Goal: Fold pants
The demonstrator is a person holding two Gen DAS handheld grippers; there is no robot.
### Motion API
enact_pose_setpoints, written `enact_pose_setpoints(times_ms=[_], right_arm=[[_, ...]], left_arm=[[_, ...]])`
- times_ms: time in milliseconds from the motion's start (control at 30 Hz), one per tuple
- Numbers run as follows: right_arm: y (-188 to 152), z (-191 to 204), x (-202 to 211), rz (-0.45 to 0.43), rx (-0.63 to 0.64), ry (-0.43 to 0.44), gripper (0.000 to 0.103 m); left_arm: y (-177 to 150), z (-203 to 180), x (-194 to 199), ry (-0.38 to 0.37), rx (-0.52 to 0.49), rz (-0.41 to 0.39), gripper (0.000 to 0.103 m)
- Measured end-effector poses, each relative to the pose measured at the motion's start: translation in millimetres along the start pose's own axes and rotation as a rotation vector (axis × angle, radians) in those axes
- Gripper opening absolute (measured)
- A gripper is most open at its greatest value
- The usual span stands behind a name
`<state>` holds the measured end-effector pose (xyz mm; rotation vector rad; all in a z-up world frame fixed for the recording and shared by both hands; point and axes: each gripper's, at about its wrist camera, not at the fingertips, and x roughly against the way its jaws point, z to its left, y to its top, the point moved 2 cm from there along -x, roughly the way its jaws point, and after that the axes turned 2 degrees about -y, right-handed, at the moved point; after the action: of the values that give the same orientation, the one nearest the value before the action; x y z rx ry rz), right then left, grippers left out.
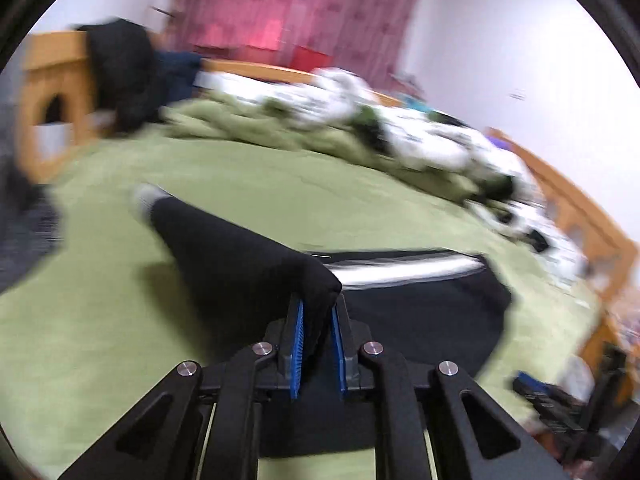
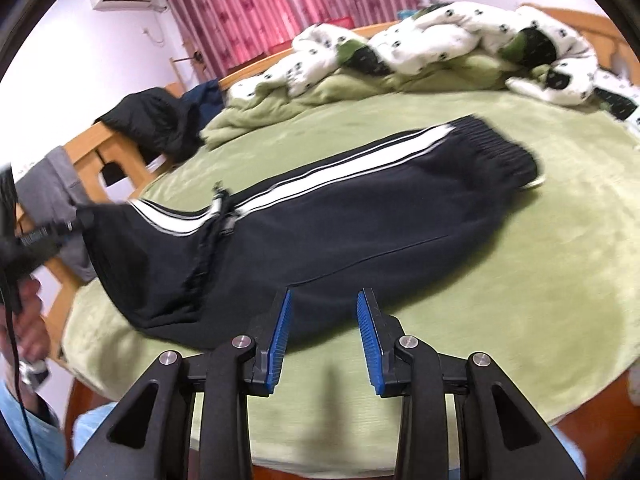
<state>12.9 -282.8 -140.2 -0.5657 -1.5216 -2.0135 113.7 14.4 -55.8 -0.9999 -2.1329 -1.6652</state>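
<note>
The left wrist view shows what the right one barely catches: the left gripper (image 1: 318,312) is clenched on a bunched fold of the black pants (image 1: 248,264), the cloth squeezed between its blue pads (image 1: 298,350) and lifted off the green bedspread (image 1: 100,320), with a grey-white cuff (image 1: 144,200) trailing off to the left. This view is blurred, so finer detail of the fabric cannot be made out. The right wrist view gives the wider picture: the pants (image 2: 340,232) lie stretched across the bedspread (image 2: 540,280), a white side stripe (image 2: 320,184) running toward the ribbed waistband (image 2: 496,148) at the far right, while their left end rises to where the left gripper (image 2: 80,220) holds it at the edge of the frame. The right gripper (image 2: 324,308) hangs released just above the near edge of the pants, jaws apart and holding nothing. Behind, a white patterned quilt (image 2: 420,36) is heaped along the far side of the bed, and dark clothes (image 2: 156,120) drape over the wooden bed frame (image 2: 88,148).
</note>
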Motion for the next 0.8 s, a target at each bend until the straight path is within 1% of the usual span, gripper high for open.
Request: enact_pose_setpoints(times_ms=[67, 100, 133, 200, 267, 333, 367, 400, 433, 467, 500, 533, 567, 600, 633, 667, 700, 733, 767, 800], right_arm=[[1, -18, 4, -0.006, 0.001, -0.047, 0.034], [2, -24, 5, -0.009, 0.008, -0.073, 0.034], [2, -28, 6, -0.012, 0.015, -0.087, 0.034], [2, -40, 10, -0.014, 0.026, -0.115, 0.034], [2, -47, 11, -0.006, 0.019, -0.113, 0.034], [1, -49, 11, 0.003, 0.013, -0.097, 0.034], [1, -48, 9, 0.008, 0.01, -0.082, 0.034], [2, -47, 6, 0.011, 0.008, -0.074, 0.034], [4, -42, 2, 0.015, 0.007, -0.063, 0.034], [5, -39, -1, 0.017, 0.008, -0.052, 0.034], [8, -32, -7, 0.019, 0.009, -0.03, 0.035], [10, -26, -11, 0.02, 0.007, -0.009, 0.035], [13, -18, -16, 0.022, 0.005, 0.016, 0.035], [16, -8, -23, 0.024, 0.002, 0.051, 0.038], [19, 3, -30, 0.025, 0.002, 0.089, 0.043], [22, 13, -37, 0.027, 0.002, 0.119, 0.045], [24, 22, -43, 0.028, 0.002, 0.139, 0.048], [28, 32, -52, 0.03, 0.0, 0.167, 0.051], [31, 38, -59, 0.032, -0.004, 0.18, 0.053], [35, 47, -72, 0.038, -0.013, 0.186, 0.057]], left_arm=[[-10, -23, -30, -0.127, 0.027, 0.061, 0.011], [-17, -32, -46, -0.174, 0.039, 0.09, 0.011], [-27, -40, -60, -0.198, 0.044, 0.117, 0.011], [-49, -49, -94, -0.203, 0.058, 0.202, 0.011], [-64, -52, -109, -0.205, 0.055, 0.249, 0.011], [-75, -51, -108, -0.239, 0.049, 0.274, 0.013], [-79, -49, -102, -0.276, 0.047, 0.289, 0.014], [-79, -47, -93, -0.335, 0.049, 0.317, 0.019], [-79, -48, -88, -0.361, 0.041, 0.349, 0.03], [-79, -46, -78, -0.363, 0.03, 0.347, 0.035], [-77, -39, -61, -0.327, 0.005, 0.315, 0.045], [-76, -35, -53, -0.305, -0.009, 0.294, 0.054], [-75, -27, -41, -0.278, -0.025, 0.268, 0.056], [-74, -17, -27, -0.236, -0.037, 0.243, 0.056], [-72, -7, -17, -0.187, -0.047, 0.225, 0.057], [-75, 8, -3, -0.123, -0.056, 0.201, 0.058], [-75, 17, 1, -0.086, -0.057, 0.192, 0.062], [-79, 30, 10, -0.043, -0.055, 0.189, 0.065], [-82, 38, 13, -0.018, -0.053, 0.192, 0.065], [-90, 51, 18, 0.03, -0.053, 0.207, 0.065]])
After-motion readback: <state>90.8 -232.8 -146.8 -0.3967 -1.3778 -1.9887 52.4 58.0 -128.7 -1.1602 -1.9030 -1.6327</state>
